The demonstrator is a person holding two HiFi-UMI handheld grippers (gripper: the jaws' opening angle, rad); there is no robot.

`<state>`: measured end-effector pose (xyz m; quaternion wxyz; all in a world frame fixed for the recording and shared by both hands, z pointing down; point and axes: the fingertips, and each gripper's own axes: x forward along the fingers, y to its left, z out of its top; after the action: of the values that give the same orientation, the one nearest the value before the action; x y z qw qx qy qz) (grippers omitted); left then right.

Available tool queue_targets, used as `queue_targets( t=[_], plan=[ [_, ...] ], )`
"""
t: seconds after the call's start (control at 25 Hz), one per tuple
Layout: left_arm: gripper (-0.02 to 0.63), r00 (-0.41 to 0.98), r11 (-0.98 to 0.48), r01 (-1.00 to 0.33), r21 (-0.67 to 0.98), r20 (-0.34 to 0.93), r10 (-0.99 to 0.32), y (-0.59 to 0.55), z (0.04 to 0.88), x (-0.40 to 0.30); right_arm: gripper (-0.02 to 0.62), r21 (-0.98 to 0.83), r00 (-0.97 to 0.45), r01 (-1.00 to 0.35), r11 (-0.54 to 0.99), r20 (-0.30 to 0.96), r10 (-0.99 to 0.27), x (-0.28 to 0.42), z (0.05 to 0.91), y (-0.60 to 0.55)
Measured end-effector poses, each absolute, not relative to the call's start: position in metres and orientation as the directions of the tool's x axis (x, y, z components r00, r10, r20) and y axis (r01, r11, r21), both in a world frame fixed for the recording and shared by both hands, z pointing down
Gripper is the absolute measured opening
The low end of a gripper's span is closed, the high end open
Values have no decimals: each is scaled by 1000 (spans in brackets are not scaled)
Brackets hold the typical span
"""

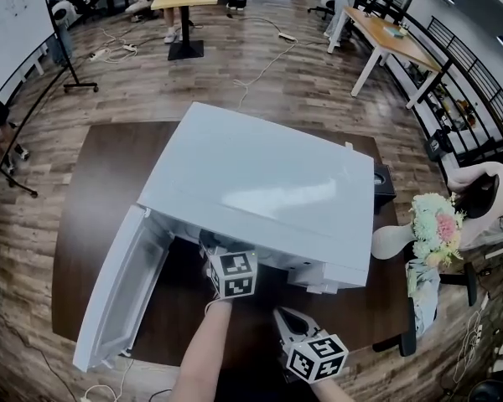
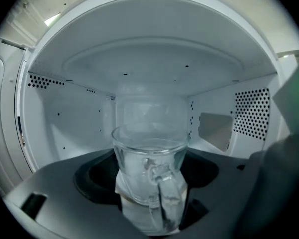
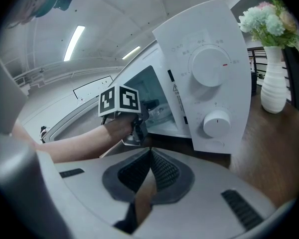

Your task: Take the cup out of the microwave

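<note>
A clear glass cup (image 2: 149, 176) with a handle facing me stands inside the white microwave (image 1: 260, 182). Its door (image 1: 117, 296) hangs open to the left. My left gripper (image 2: 149, 173) reaches into the cavity with a jaw on each side of the cup. A thin strip of pale floor shows between the cup's lower body and each pad, so the jaws are open. In the head view the left gripper (image 1: 220, 262) is at the oven's mouth, its tips hidden inside. My right gripper (image 1: 295, 323) hangs in front of the oven, shut and empty, pads (image 3: 162, 171) meeting.
The microwave sits on a dark wooden table (image 1: 109, 182). A white vase of flowers (image 1: 436, 224) stands to its right, near the control panel with two dials (image 3: 209, 63). The cavity walls close in around the left gripper. Beyond are a wood floor, desks and cables.
</note>
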<state>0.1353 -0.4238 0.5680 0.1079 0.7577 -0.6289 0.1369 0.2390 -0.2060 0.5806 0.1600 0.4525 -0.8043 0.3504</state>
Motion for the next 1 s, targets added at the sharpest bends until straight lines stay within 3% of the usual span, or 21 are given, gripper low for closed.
queue_targets(
  t=[1.0],
  plan=[
    [371, 198, -201, -979, 19, 293, -935, -391, 550, 122, -5, -406, -534, -843, 353, 555, -638, 243, 575, -190]
  ],
)
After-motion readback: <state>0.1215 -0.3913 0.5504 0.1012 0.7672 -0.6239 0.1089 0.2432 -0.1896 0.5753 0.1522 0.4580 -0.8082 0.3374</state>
